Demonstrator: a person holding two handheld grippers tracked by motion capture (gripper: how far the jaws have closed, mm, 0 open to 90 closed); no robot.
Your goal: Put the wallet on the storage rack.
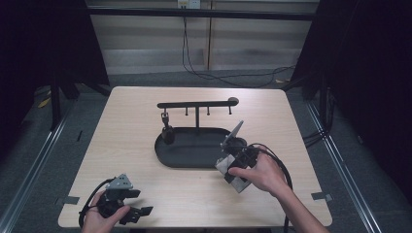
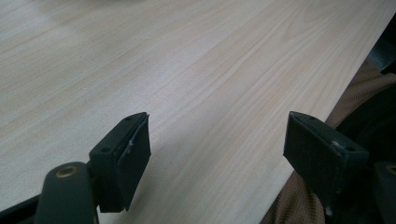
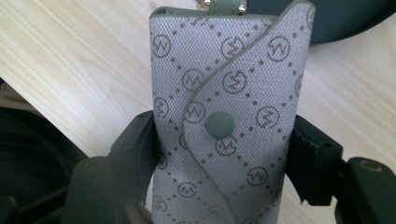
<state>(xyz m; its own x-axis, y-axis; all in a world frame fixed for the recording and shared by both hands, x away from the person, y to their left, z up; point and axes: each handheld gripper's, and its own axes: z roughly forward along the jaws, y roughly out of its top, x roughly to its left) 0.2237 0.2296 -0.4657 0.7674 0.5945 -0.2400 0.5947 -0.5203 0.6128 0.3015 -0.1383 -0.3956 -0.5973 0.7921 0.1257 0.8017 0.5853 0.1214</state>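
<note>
My right gripper [image 3: 224, 154] clenches a grey pouch [image 3: 229, 107] beside the tray's [image 1: 194, 148] right end; next, hang it on the rack [image 1: 197, 103]. My left gripper [image 2: 217, 154], jaws released, idles at the table's near-left corner.

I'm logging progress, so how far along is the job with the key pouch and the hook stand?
Done: one dark item hangs from the stand. In hand: the right hand-held gripper is shut on the grey patterned pouch, at the tray's right edge. Left, I'd guess: hanging the pouch on a free hook. The left hand-held gripper is open over bare table.
</note>
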